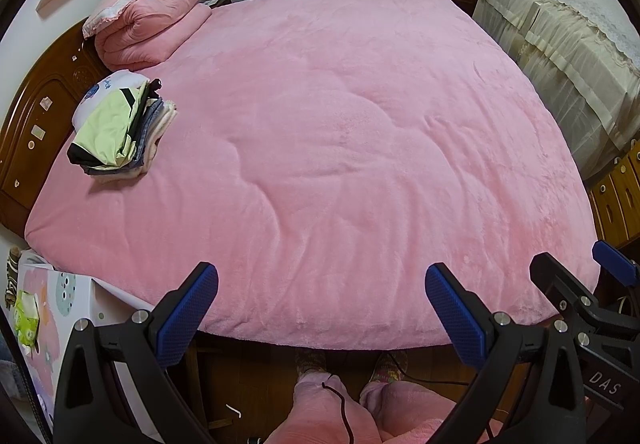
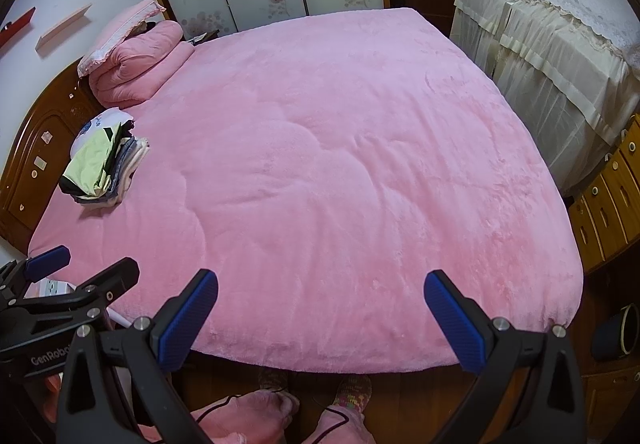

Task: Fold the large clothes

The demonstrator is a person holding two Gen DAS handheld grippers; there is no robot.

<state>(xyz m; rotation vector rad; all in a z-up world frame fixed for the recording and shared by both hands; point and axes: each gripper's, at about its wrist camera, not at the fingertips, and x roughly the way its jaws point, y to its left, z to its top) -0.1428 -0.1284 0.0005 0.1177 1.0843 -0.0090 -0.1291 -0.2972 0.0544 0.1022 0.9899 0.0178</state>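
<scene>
A stack of folded clothes (image 1: 120, 128), pale green and black on top, lies on the pink bed (image 1: 340, 144) near the headboard at the left; it also shows in the right wrist view (image 2: 102, 168). My left gripper (image 1: 320, 312) is open and empty above the bed's near edge. My right gripper (image 2: 320, 320) is open and empty beside it, also over the near edge (image 2: 320, 224). Each gripper shows at the edge of the other's view. No unfolded garment is in view.
A folded pink quilt and pillow (image 1: 148, 20) sit at the head of the bed. A wooden headboard (image 1: 36, 124) is at the left. Cloth-covered furniture (image 1: 560, 44) and wooden drawers (image 2: 608, 200) stand at the right. The person's pink-clad legs (image 1: 340, 404) are below.
</scene>
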